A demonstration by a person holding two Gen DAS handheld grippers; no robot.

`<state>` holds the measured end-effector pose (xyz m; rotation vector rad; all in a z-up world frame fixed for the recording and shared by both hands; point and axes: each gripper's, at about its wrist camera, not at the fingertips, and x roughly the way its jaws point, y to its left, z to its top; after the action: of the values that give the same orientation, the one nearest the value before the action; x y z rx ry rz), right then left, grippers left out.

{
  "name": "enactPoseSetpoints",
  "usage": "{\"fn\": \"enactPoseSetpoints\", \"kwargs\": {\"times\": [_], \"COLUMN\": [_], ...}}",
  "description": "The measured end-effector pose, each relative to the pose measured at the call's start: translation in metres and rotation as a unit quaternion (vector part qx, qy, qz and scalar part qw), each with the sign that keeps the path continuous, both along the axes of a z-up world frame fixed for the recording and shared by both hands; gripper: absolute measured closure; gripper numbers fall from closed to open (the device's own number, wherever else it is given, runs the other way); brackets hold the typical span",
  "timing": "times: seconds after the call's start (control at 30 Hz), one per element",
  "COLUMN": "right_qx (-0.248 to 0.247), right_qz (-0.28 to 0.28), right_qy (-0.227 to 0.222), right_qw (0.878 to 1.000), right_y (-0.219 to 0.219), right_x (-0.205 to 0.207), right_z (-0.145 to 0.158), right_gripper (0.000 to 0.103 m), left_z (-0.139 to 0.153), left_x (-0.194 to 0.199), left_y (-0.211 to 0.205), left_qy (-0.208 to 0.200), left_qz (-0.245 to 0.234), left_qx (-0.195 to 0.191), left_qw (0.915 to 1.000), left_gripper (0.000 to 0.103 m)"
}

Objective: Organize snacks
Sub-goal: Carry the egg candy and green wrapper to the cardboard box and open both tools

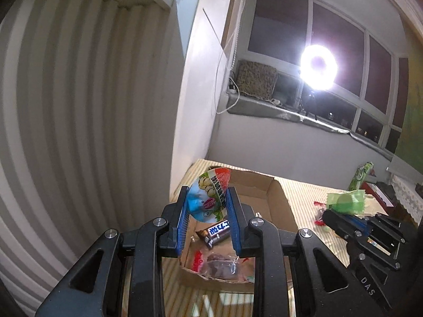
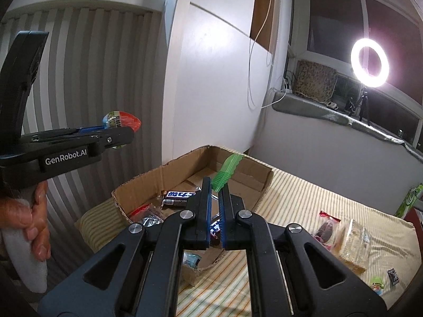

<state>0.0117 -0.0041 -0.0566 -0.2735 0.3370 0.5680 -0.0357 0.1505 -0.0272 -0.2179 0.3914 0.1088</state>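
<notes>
Round jelly-cup snack (image 1: 208, 195) sat pinched between the blue pads of the left claw (image 1: 207, 192), held up in the air over the near end of the cardboard box (image 1: 275, 198). Foil lid faced the left wrist camera, printed side showing. From the right wrist view the same cup (image 2: 120, 121) stuck out past the left claw (image 2: 119, 132), well above the box (image 2: 137, 185) and to its left.

Right claw (image 2: 216, 187) was nearly closed, gripping a green wrapper snack (image 2: 226, 171) by its lower edge; crimped end stood up and tilted right, over the box interior. Left wrist view showed that green wrapper (image 1: 346, 200) in the right claw (image 1: 341, 211), beside the box's right wall.

Inside the box: a dark chocolate bar (image 1: 216, 232) with blue-white lettering, lying flat on the bottom, and a clear packet with red print and dark contents (image 1: 219, 262) at the near end, next to the torn edge. Right wrist view showed the bar (image 2: 179, 196) just behind the right claw's fingers.

Box rested on a striped cloth surface (image 2: 304, 200). Loose on the cloth right of the box: a clear packet with a dark snack (image 2: 327, 228), a clear plastic container (image 2: 354, 240), and small wrapped pieces (image 2: 378, 285) near the edge. A green pack (image 1: 361, 174) stood at the far right.

Person's left hand (image 2: 34, 227) gripped the left claw's handle. Ring light (image 2: 369, 63) was lit on the window sill (image 2: 317, 108).
</notes>
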Motion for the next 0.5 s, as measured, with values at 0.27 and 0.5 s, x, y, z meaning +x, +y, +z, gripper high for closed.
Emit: {"fn": "enactPoseSetpoints", "kwargs": {"times": [0.27, 0.5], "right_qx": [-0.008, -0.008], "right_qz": [0.006, -0.001], "right_qy": [0.030, 0.031], "right_qw": [1.000, 0.999], "right_y": [0.010, 0.007], "right_x": [0.026, 0.041], "right_z": [-0.024, -0.038], "right_gripper": [0.098, 0.030], "left_z": [-0.017, -0.035], "left_x": [0.019, 0.038], "left_y": [0.002, 0.000], "left_qy": [0.030, 0.062], "left_qz": [-0.013, -0.024], "left_qx": [-0.007, -0.013], "left_qw": [0.9995, 0.9977], "left_gripper": [0.078, 0.040]}}
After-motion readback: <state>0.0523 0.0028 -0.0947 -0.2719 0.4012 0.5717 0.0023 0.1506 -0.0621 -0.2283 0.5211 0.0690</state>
